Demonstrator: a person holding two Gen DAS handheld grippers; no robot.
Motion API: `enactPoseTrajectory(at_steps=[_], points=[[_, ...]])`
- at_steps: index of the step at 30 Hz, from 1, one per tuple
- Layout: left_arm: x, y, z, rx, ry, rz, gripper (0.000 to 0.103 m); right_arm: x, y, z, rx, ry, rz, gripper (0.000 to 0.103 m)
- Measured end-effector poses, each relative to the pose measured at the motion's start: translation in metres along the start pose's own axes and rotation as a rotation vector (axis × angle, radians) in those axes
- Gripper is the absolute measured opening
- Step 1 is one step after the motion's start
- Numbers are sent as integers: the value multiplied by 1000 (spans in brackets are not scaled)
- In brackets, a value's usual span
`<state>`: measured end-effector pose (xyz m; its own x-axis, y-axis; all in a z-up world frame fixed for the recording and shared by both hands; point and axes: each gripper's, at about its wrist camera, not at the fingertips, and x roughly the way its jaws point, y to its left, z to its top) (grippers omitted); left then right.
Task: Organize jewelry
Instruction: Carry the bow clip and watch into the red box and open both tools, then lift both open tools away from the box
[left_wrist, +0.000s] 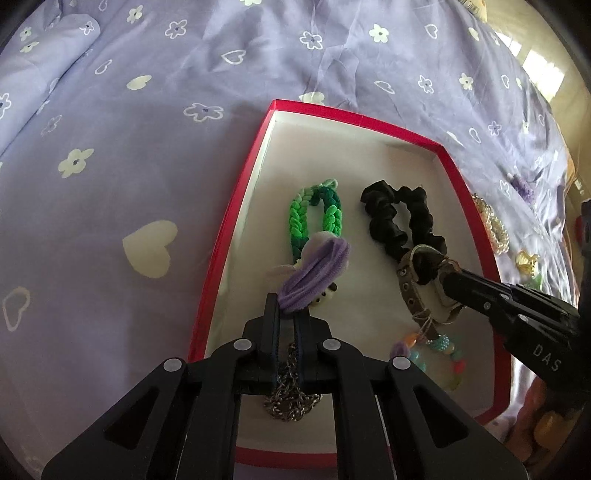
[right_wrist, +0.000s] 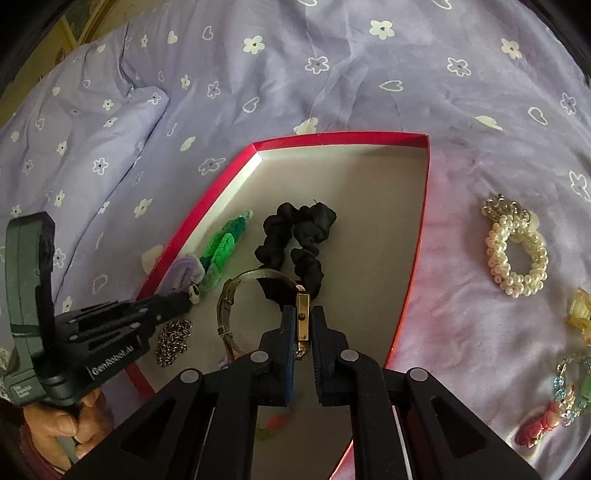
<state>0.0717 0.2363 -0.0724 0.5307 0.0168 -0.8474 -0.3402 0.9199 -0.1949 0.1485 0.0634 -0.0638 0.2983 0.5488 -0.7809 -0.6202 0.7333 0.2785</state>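
Two hand-held grippers are working over the red box lying on the floral bed sheet. Your left hand-held gripper is clamping the purple hair tie above the box floor, beside the green braided band. Your right hand-held gripper is pinching the gold watch by its case, its strap touching the black scrunchie. The pearl bracelet is lying outside the box.

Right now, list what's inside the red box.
Inside the red box: green braided band, black scrunchie, silver chain, beaded bracelet, purple hair tie in the left claw, watch in the right claw. The claws cover the near floor.
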Motion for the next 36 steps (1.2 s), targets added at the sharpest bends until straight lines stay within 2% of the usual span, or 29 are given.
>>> enactPoseTrajectory(at_steps=[11, 16, 21, 25, 28, 32, 36], points=[[1, -2, 1, 4, 4, 13, 11, 3, 5, 2, -35, 25, -8, 13], [-2, -3, -1, 8, 5, 24, 26, 1, 5, 2, -32, 29, -6, 18], [-4, -4, -2, 12, 6, 22, 29, -4, 5, 1, -20, 14, 4, 29], [-11, -5, -2, 15, -1, 26, 36, -12, 4, 0, -9, 1, 13, 31], [-20, -7, -3, 15, -15, 26, 45, -27, 0, -2, 10, -29, 24, 31], [-35, -11, -5, 10, -36, 19, 49, -51, -10, -7, 42, -78, 36, 39], [-50, -18, -11, -12, -58, -6, 58, -76, -29, -20, 105, -130, 38, 44]])
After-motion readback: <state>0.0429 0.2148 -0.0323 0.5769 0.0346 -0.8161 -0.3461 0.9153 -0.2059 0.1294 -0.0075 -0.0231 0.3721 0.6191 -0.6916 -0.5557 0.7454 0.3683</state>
